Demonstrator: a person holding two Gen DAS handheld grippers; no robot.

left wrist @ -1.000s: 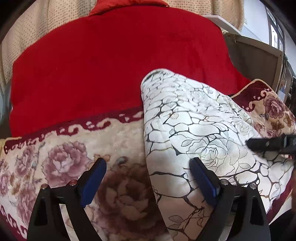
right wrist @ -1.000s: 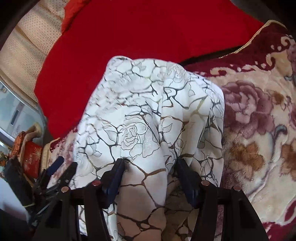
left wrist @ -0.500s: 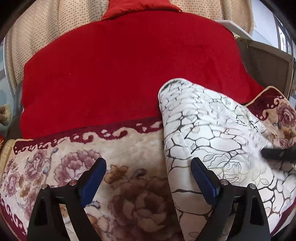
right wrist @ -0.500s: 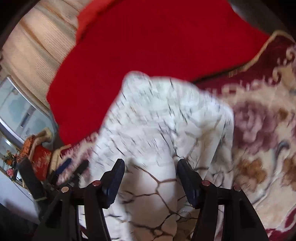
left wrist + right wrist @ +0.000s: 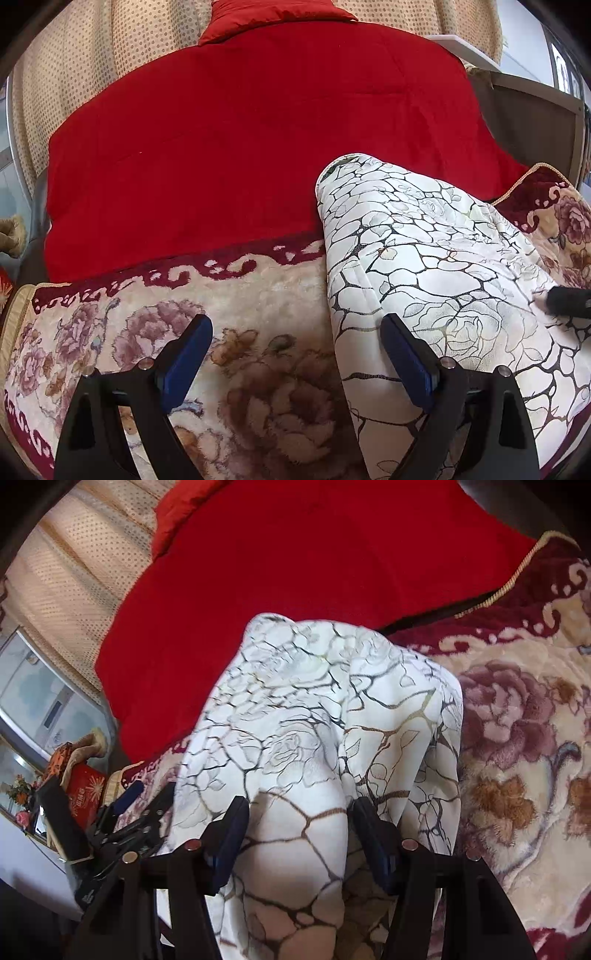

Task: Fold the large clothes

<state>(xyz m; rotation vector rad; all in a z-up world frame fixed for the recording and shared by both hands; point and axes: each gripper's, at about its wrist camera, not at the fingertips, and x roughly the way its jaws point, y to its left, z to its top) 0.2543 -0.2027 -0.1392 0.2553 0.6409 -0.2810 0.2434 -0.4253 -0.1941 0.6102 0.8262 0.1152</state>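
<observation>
Clearly, the white padded garment with the black and gold crackle-and-rose print (image 5: 295, 709) was the thing being worked on, and it lay bunched in a long mound on the plush cream blanket with mauve roses and a dark red scroll border (image 5: 258, 295). Its far end reached up against the plain red quilt (image 5: 240, 129) that lay beyond the blanket's border, and behind that quilt hung a beige dotted curtain (image 5: 92, 74). The right tool (image 5: 299, 827) pinched a thick fold of the garment at its near end: both blue pads pressed into the cloth, which bulged between them and spilled down over the black fingers toward the camera. The left tool (image 5: 295, 354) stood spread wide and held nothing; its left blue pad (image 5: 188, 354) hung over the bare blanket just beside the garment, while its other pad sat against the garment's left edge, though whether it truly touched the cloth could not be told. From the right wrist view, the left tool (image 5: 129, 812) appeared low beside the garment's left flank, close to it. From the left wrist view, a black finger of the right tool (image 5: 569, 301) showed at the garment's right side, resting on the printed cloth. Beyond the blanket's left edge, away from the garment, stood a red box with a gold starburst (image 5: 85, 794) and some flowers, too small to make out further.
</observation>
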